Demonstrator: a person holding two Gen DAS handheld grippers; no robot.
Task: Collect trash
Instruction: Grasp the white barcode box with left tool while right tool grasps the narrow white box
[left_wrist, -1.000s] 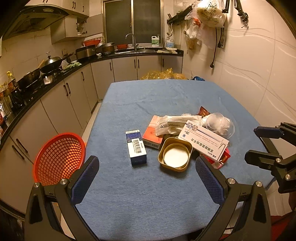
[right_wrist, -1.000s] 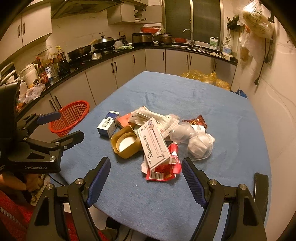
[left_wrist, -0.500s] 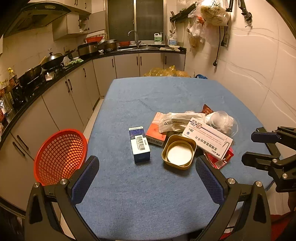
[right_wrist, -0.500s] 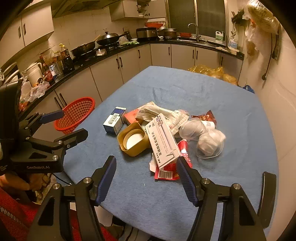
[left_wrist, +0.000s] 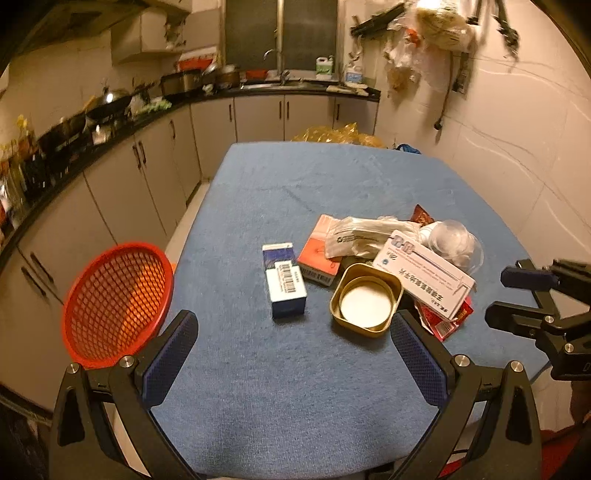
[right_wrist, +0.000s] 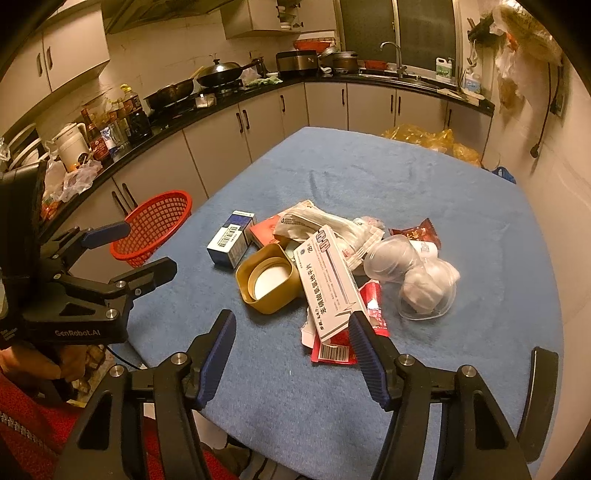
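A heap of trash lies on the blue table (left_wrist: 295, 387): a blue-and-white carton (left_wrist: 283, 285) (right_wrist: 231, 243), a gold tin (left_wrist: 365, 300) (right_wrist: 269, 282), a long white medicine box (left_wrist: 423, 273) (right_wrist: 327, 284), red wrappers (right_wrist: 340, 345) and clear plastic cups (right_wrist: 424, 280). My left gripper (left_wrist: 291, 354) hovers open above the near table, short of the carton and tin. My right gripper (right_wrist: 291, 345) hangs above the near edge of the heap with its jaws closing and nothing between them. A red mesh basket (left_wrist: 114, 302) (right_wrist: 155, 225) stands beside the table's left edge.
Kitchen cabinets and a black counter with pots, bottles and a kettle (right_wrist: 72, 142) run along the left and far walls. Yellow plastic bags (left_wrist: 336, 134) lie beyond the table's far end. A dark chair back (right_wrist: 543, 398) stands at the table's near right corner. A person's red sleeve (right_wrist: 22, 443) shows low left.
The right gripper's fingers have drawn closer together and its view has edged nearer the heap. The left gripper has barely shifted and stays open.
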